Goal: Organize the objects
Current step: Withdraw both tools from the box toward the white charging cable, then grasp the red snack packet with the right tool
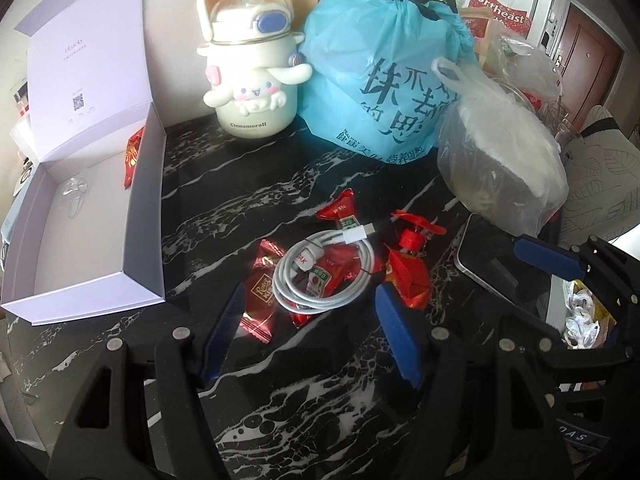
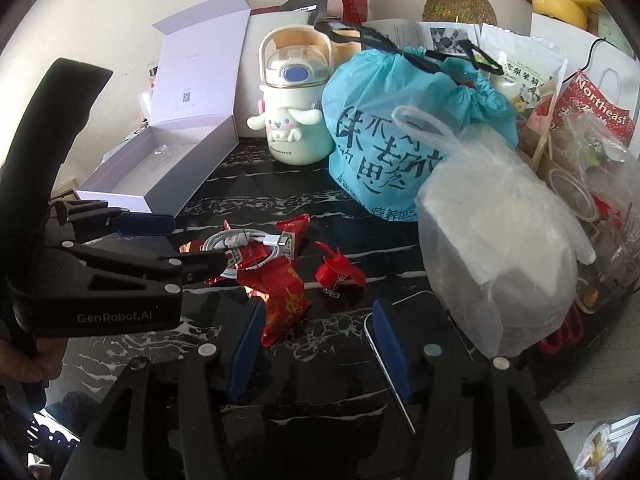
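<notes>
The coiled white cable (image 1: 326, 270) lies atop the red snack packets (image 1: 348, 216) mid-tabletop (image 1: 240, 184), directly ahead of the left gripper (image 1: 310, 328), whose fingers are spread wide and empty. The right gripper (image 2: 316, 344), also spread and empty, sits farther right by the phone (image 2: 394, 364). The open lilac box (image 1: 144, 216) waits to the left, so the left hand looks better placed.

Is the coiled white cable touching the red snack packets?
Touching. The left wrist view shows the white cable lying coiled directly on top of the red snack packets, with no table visible between.
</notes>
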Demonstrator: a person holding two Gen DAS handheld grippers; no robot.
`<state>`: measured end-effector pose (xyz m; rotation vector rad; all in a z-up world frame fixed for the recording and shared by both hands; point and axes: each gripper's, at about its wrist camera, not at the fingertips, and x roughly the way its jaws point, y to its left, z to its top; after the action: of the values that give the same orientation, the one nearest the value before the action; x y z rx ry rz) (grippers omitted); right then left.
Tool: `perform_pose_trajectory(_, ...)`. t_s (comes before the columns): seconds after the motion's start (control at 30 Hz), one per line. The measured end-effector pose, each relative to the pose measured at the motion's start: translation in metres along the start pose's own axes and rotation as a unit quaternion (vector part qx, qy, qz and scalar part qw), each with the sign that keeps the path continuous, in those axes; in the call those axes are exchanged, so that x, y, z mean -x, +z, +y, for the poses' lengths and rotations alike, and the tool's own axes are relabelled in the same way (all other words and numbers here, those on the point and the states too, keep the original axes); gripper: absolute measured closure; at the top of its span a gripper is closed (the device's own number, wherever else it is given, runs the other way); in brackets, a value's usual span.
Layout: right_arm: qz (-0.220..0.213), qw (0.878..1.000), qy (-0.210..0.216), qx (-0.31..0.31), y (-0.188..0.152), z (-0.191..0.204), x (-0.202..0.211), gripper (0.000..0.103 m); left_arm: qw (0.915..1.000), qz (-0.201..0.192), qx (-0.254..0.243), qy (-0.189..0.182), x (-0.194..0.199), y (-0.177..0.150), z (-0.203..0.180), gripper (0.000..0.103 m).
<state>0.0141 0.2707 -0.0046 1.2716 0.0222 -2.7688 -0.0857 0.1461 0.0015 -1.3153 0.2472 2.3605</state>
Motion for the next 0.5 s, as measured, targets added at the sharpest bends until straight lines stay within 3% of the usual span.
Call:
perform_pose_trajectory(0.1,0.012,1.000,0.028,0.003,-0.001,-0.001,-0.007,0.045,0.9999,0.008,-0.007,0.000,-0.006,0.001,0.002,0.035)
perform_pose_trajectory(0.5,0.032,0.997,0.066,0.016,-0.003,0.002,-0.038,0.044,0.9993,0.033,-0.017,-0.006,-0.024,0.004,0.018,0.029)
